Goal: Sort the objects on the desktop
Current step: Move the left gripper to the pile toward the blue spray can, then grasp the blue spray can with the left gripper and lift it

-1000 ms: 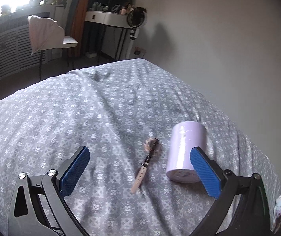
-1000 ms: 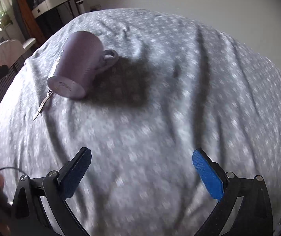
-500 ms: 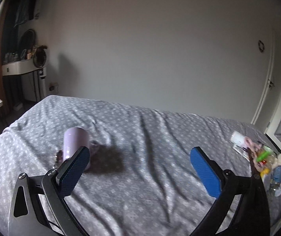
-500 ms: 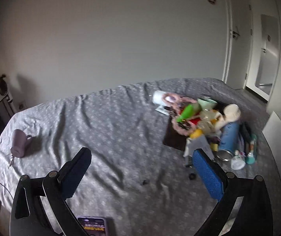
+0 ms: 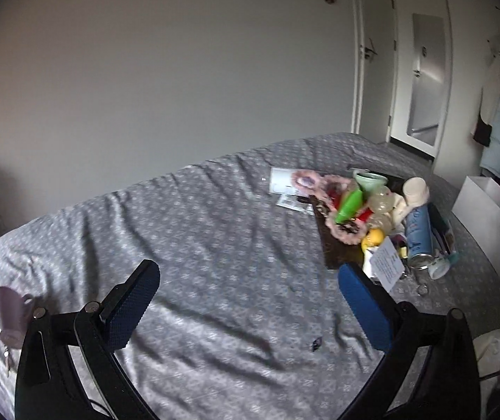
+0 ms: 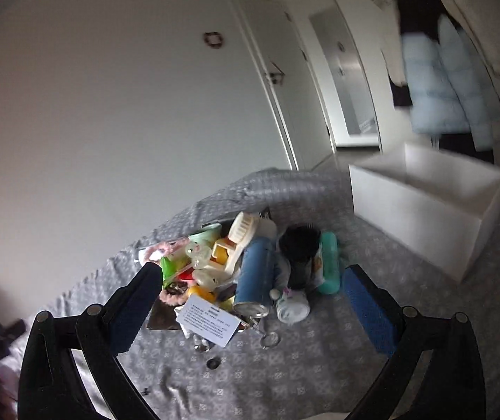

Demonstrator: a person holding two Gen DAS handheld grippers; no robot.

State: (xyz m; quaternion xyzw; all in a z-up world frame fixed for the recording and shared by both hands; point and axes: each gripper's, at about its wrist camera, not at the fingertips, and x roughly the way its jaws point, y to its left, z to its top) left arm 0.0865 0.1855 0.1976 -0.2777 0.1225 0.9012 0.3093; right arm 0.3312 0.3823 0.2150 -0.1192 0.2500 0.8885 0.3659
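Bedroom with a plain grey wall and white doors. As work surface, a bed (image 5: 215,245) under a wrinkled grey cover with a small white pattern.

On the white printed card (image 6: 208,318), leaning at the front of the heap of mixed small objects (image 6: 236,269), several lines of dark print, too small to read. On the tall blue spray can (image 6: 255,276), lying with its metal end toward the camera, only pale marks, not readable. On the teal soft pack (image 6: 330,262), an orange and white label, blurred.

Left claw (image 5: 246,301) spread wide and holding nothing, blue pads above bare cover. Heap ahead and to the right of it, just beyond the right pad and not between the pads. Lilac mug (image 5: 10,315) on its side at the far left edge, behind the left finger, well apart from the heap.

Right claw (image 6: 250,297) also spread wide and empty, hanging close before the heap. Can, card and small white bottle (image 6: 291,308) framed between the two pads, none of them touched. Open white box (image 6: 424,203) on the bed to the right of the heap, near but apart.

Only in the left wrist view: the mug, the pink fluffy ring (image 5: 305,180) at the back of the heap, the green bottle (image 5: 349,204) and a long stretch of bare cover. Only in the right wrist view: the cream brush (image 6: 241,231) on top, the metal key ring (image 6: 270,340) in front of the can, the inside of the box, and a pale blue puffer jacket (image 6: 438,87) hanging behind.
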